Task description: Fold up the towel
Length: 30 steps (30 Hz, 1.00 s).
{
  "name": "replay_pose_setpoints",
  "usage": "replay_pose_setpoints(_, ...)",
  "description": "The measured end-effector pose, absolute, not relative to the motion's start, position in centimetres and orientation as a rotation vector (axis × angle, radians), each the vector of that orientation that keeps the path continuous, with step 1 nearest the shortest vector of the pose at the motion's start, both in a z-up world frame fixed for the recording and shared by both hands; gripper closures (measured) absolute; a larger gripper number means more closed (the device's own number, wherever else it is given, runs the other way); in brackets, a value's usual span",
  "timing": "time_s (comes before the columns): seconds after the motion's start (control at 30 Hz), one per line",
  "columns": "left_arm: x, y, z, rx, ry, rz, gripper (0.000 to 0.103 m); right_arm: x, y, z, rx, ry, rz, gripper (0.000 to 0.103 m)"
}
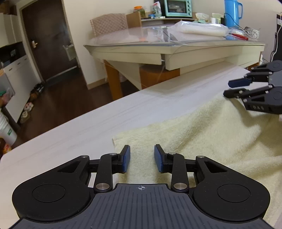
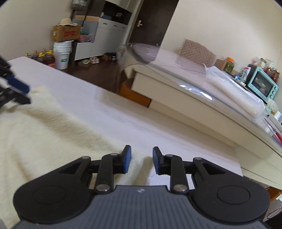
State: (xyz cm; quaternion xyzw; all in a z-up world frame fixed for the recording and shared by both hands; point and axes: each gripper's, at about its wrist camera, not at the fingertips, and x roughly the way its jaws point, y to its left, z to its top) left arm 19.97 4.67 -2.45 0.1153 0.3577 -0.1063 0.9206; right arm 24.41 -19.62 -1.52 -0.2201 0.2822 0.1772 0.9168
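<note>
A cream fluffy towel (image 1: 202, 133) lies on the white table (image 1: 88, 137). My left gripper (image 1: 142, 158) is open just above the towel's near left corner, its blue pads either side of the edge strip. My right gripper (image 1: 232, 88) shows at the far right over the towel's other corner, jaws apart. In the right wrist view the right gripper (image 2: 142, 159) is open over the towel's corner (image 2: 137, 167), nothing between the pads. The towel (image 2: 44, 126) spreads to the left there, and the left gripper (image 2: 21, 93) shows at the left edge.
A second table (image 1: 176, 51) under clear plastic stands beyond, with a blue jug (image 1: 231, 12), a teal oven (image 1: 178, 8) and clutter. A dark floor gap (image 1: 58, 105) lies past the table edge. White buckets (image 2: 62, 54) and a box stand by the wall.
</note>
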Motion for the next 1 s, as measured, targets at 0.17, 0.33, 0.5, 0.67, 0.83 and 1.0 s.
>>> replay_pose_setpoints(0.17, 20.4, 4.8, -2.7, 0.269, 0.718, -0.166, 0.058, 23.1, -19.8, -0.9, -0.434, 0.576, 0.369, 0.074)
replay_pose_setpoints(0.33, 20.6, 4.8, -2.7, 0.288, 0.707, -0.112, 0.060, 17.5, -20.9, 1.1, -0.385, 0.531, 0.449, 0.069)
replay_pose_setpoints(0.5, 16.7, 5.0, -0.7, 0.253, 0.695, -0.183, 0.060, 10.6, -21.6, 1.7, -0.471, 0.454, 0.535, 0.068)
replay_pose_setpoints(0.67, 10.6, 5.3, 1.4, 0.246, 0.692, -0.382, 0.060, 5.1, -22.3, 1.9, -0.564, 0.404, 0.581, 0.068)
replay_pose_setpoints(0.83, 6.5, 5.6, 1.8, 0.334, 0.724, -0.572, 0.058, 2.4, -22.6, 1.9, -0.570, 0.400, 0.600, 0.064)
replay_pose_setpoints(1.0, 5.6, 4.4, 0.3, 0.461, 0.745, -0.653, 0.060, 1.4, -22.7, 1.8, -0.593, 0.413, 0.608, 0.064)
